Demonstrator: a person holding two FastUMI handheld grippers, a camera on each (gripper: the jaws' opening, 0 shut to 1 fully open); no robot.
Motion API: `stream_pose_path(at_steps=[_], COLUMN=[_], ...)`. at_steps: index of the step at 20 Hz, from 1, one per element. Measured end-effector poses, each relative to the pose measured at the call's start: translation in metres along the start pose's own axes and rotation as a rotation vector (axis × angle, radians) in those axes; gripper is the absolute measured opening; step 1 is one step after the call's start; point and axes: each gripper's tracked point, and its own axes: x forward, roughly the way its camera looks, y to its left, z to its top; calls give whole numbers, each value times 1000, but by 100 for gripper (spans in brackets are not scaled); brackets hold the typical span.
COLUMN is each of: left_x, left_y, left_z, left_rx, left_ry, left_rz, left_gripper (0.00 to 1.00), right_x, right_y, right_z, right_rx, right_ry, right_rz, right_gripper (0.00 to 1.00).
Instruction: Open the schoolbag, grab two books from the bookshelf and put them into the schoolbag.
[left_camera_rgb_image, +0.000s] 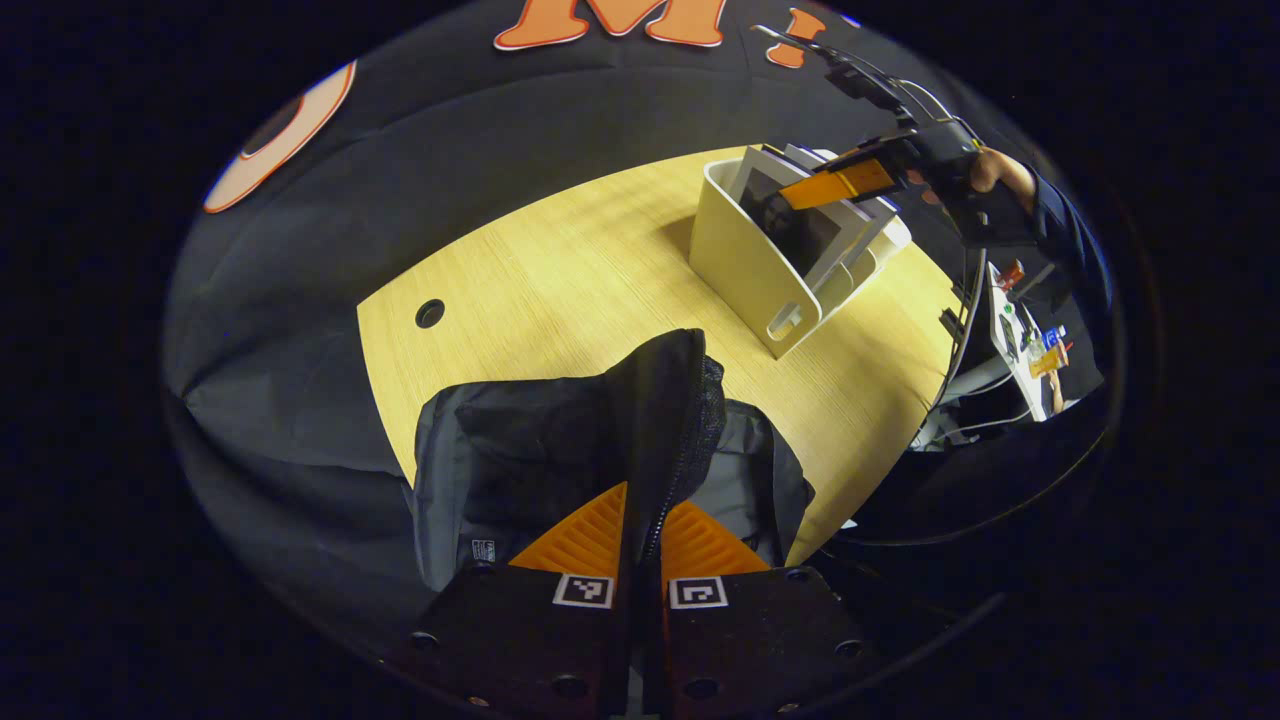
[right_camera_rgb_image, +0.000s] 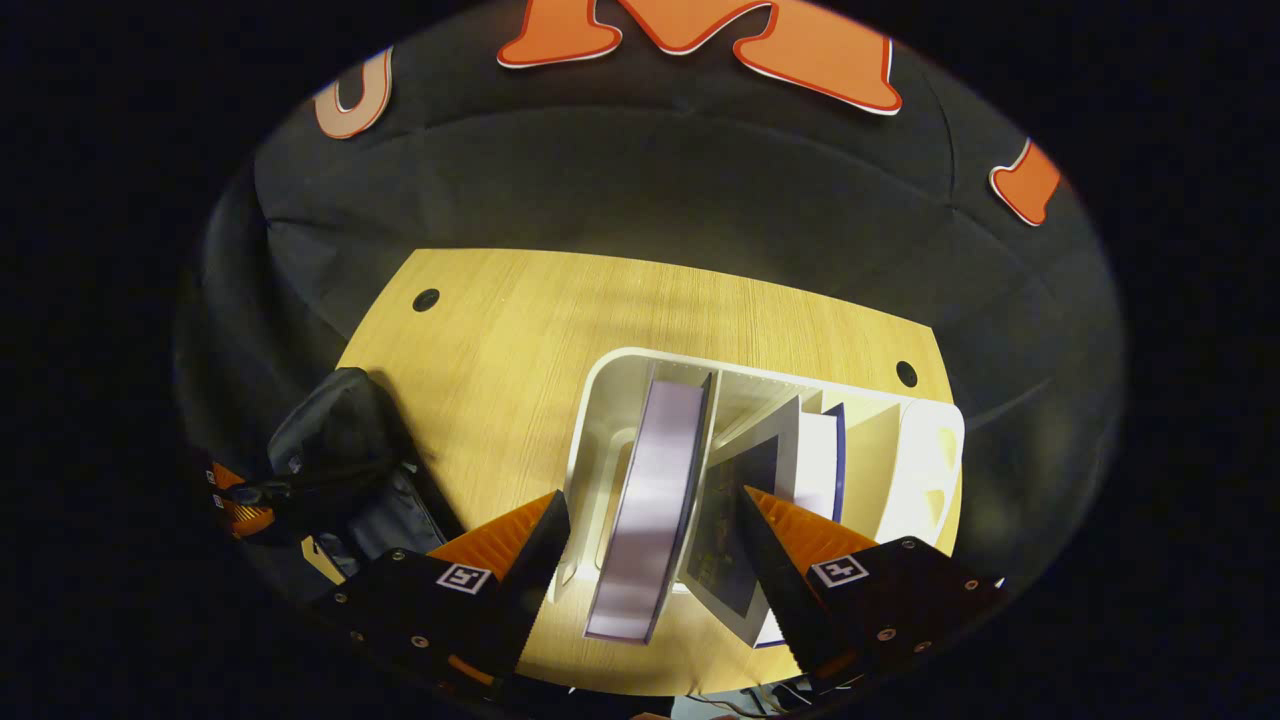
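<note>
While my left hand-held gripper (left_camera_rgb_image: 640, 520) pinched a raised fold of the schoolbag (left_camera_rgb_image: 600, 440) along its zipper edge, both orange fingers pressed together on the black fabric, the bag itself sat at the near edge of the worktop (left_camera_rgb_image: 560, 270). Its dark lining showed on either side of the fold I held up.

Further along the worktop stood the white bookshelf (left_camera_rgb_image: 760, 270), a divided rack with books leaning in its slots. In the left gripper view I saw my right hand-held gripper (left_camera_rgb_image: 840, 185) reaching over the top of that rack, my hand (left_camera_rgb_image: 990, 170) behind it.

In the right gripper view, the right hand-held gripper (right_camera_rgb_image: 650, 520) had its fingers spread wide apart above the bookshelf (right_camera_rgb_image: 600, 420), touching nothing. A pale lilac book (right_camera_rgb_image: 655, 500) stood edge-up between them (closer to the left finger), and a dark-covered book (right_camera_rgb_image: 735, 510) leaned just beside it, near the right finger. More books (right_camera_rgb_image: 815, 450) rested in the next slot. The schoolbag (right_camera_rgb_image: 340, 440) lay well apart to the left, with the left hand-held gripper (right_camera_rgb_image: 235, 500) at its edge.
</note>
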Motion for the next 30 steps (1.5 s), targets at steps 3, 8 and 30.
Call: stream_pose_path(at_steps=[3, 8, 30], left_x=[-6, -18, -6], left_y=[2, 9, -7], left_z=[8, 10, -5], left_rx=[15, 40, -3], left_ry=[11, 11, 3], left_rz=[-1, 29, 27], left_gripper=[6, 7, 6], right_x=[9, 29, -37], right_y=[-6, -9, 18], right_z=[1, -5, -46], right_rx=[-12, -16, 151], right_ry=[36, 99, 188], right_rz=[-23, -71, 69], right_gripper=[100, 98, 39])
